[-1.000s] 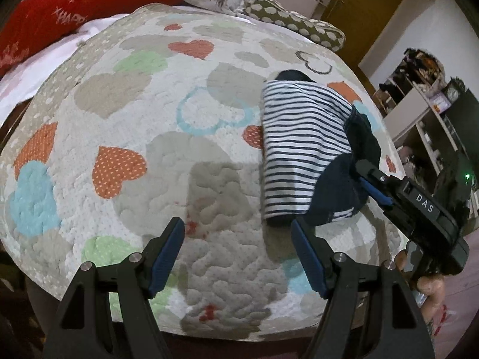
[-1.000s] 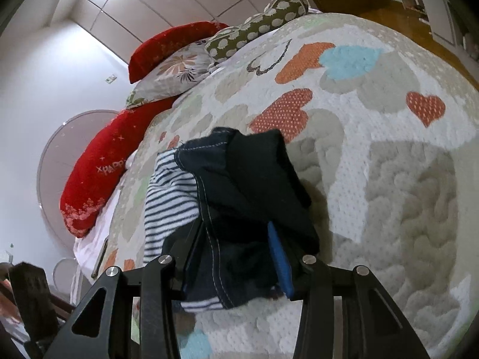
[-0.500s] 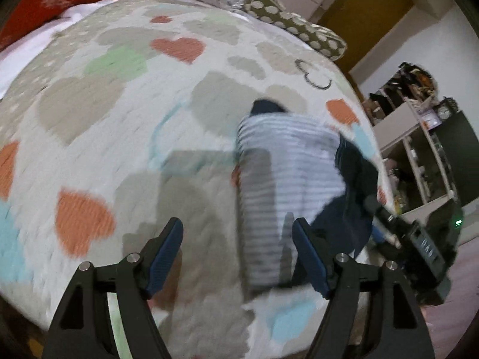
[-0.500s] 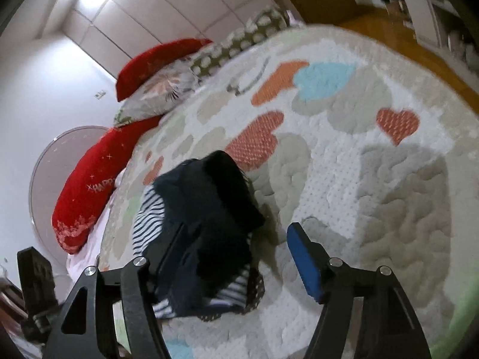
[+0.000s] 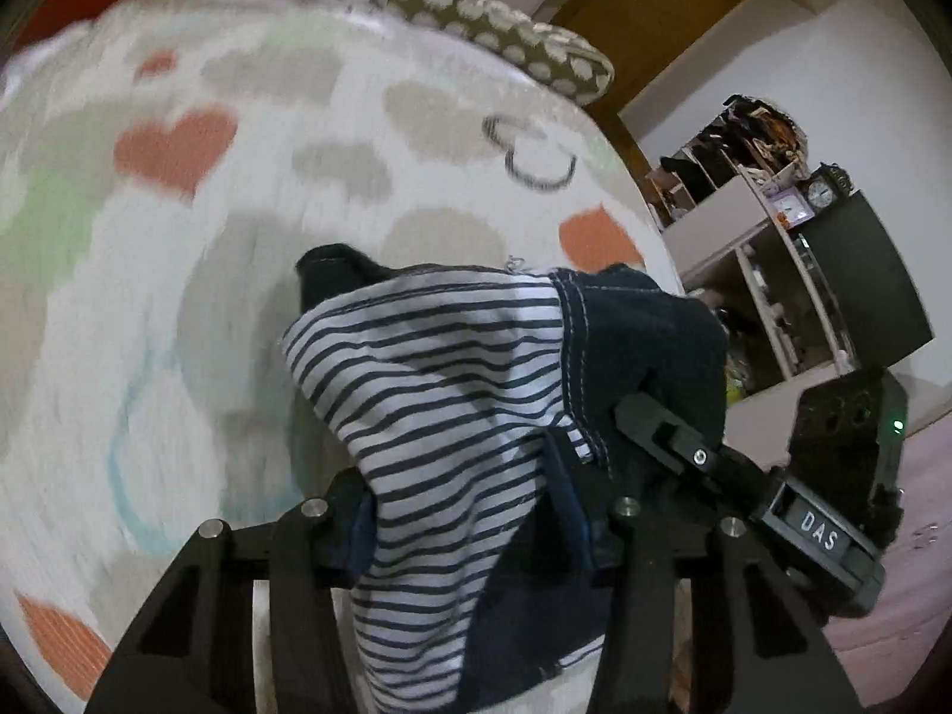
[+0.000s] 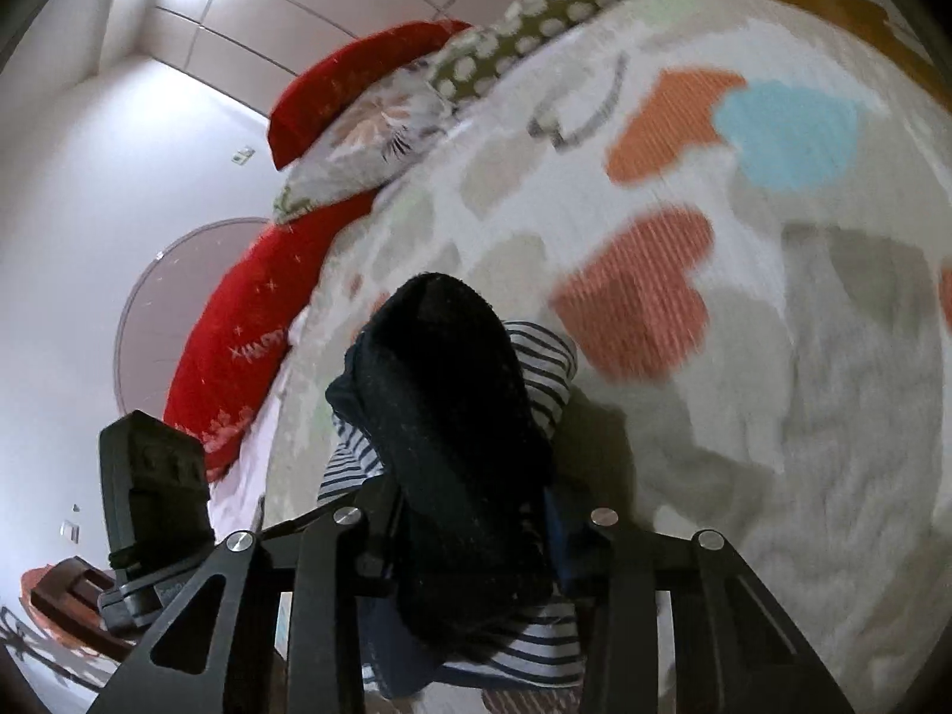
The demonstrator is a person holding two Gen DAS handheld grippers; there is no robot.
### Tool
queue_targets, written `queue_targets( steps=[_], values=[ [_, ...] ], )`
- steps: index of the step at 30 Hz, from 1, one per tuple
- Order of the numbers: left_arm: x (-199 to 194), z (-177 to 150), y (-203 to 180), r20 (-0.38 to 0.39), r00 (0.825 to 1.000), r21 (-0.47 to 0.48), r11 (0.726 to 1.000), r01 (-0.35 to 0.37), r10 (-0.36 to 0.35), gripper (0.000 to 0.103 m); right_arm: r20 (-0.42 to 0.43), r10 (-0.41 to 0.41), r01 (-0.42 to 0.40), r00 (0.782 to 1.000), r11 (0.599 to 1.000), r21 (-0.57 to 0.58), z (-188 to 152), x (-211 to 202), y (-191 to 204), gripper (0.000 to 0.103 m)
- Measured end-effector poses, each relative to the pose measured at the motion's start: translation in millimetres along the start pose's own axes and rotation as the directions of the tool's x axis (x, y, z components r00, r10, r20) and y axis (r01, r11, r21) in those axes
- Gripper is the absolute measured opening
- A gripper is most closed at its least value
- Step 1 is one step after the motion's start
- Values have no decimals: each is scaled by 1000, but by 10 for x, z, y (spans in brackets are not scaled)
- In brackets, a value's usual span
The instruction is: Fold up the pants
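The pants (image 5: 452, 392) are a folded bundle of white cloth with dark stripes and dark navy denim, lifted off the heart-pattern quilt (image 5: 178, 250). My left gripper (image 5: 464, 511) is shut on the striped near edge. My right gripper (image 6: 470, 529) is shut on the dark navy part of the pants (image 6: 452, 416). In the left wrist view the right gripper (image 5: 684, 446) clamps the denim at the bundle's right side. The left gripper's body shows at the lower left of the right wrist view. The fingertips of both are hidden by cloth.
Red, floral and green spotted pillows (image 6: 535, 18) lie at the head of the bed. A shelf unit (image 5: 773, 226) with clutter and a dark cabinet stand past the bed's right edge. A wooden door (image 5: 654, 12) is behind.
Both grippers were open beside the pants lying on the quilt. They have closed on the bundle and lifted it toward the cameras; the view is blurred by motion.
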State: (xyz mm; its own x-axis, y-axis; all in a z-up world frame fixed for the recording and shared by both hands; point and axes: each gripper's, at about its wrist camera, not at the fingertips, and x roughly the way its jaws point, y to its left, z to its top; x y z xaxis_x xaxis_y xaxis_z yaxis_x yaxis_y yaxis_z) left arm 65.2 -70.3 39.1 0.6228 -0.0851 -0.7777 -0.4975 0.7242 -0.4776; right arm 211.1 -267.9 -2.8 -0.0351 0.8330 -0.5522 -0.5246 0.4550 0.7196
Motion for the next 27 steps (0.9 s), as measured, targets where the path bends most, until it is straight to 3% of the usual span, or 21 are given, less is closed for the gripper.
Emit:
queue_targets(
  steps=[2,3,4,6,7,8,10,13,14,19,21,23,24,26,27],
  values=[
    [37,162,-61,25,999,22,999,-47,46,55,28,-15,15,999,1000,-11,144,11,26,39],
    [73,213,-65,28,996,33,996,-81,80,63,40,-23,23,999,1000,-7,202,26,17,39],
    [125,244,-61,31,991,37,991,-129,128,64,49,-36,37,998,999,-2,246,43,-2,43],
    [173,218,-34,19,982,39,981,-188,188,64,63,-137,137,988,991,6,307,114,-83,51],
    [138,171,-22,22,983,34,982,-184,183,64,54,-214,214,975,977,6,317,150,-144,54],
    [97,131,-10,29,983,28,983,-183,182,64,47,-235,235,971,972,12,307,135,-188,54],
    [-44,-7,-33,62,978,29,979,-203,201,64,87,-212,210,973,977,36,265,-38,-232,54],
    [-176,-256,-97,108,968,39,972,-232,226,64,227,-191,191,955,981,20,183,-409,-70,54],
    [-171,-320,-100,102,968,35,971,-235,230,64,235,-169,172,957,985,11,179,-445,-15,54],
    [110,-522,-65,-14,972,31,972,-235,235,64,137,-44,48,990,999,-24,119,-153,156,54],
    [57,-552,-86,-1,972,40,971,-236,236,64,63,-47,46,997,999,16,87,49,15,54],
    [-114,-589,-162,58,968,70,966,-250,246,64,65,-74,69,995,994,88,45,104,-187,47],
    [-246,-610,-223,110,958,94,957,-276,266,65,80,-63,54,995,993,106,18,34,-225,47],
    [-456,-662,-317,201,930,113,936,-333,307,72,110,-125,113,986,988,110,-30,-159,-202,51],
    [-622,-714,-386,281,896,108,916,-386,344,78,131,-149,137,980,986,96,-60,-258,-174,53]
  ],
)
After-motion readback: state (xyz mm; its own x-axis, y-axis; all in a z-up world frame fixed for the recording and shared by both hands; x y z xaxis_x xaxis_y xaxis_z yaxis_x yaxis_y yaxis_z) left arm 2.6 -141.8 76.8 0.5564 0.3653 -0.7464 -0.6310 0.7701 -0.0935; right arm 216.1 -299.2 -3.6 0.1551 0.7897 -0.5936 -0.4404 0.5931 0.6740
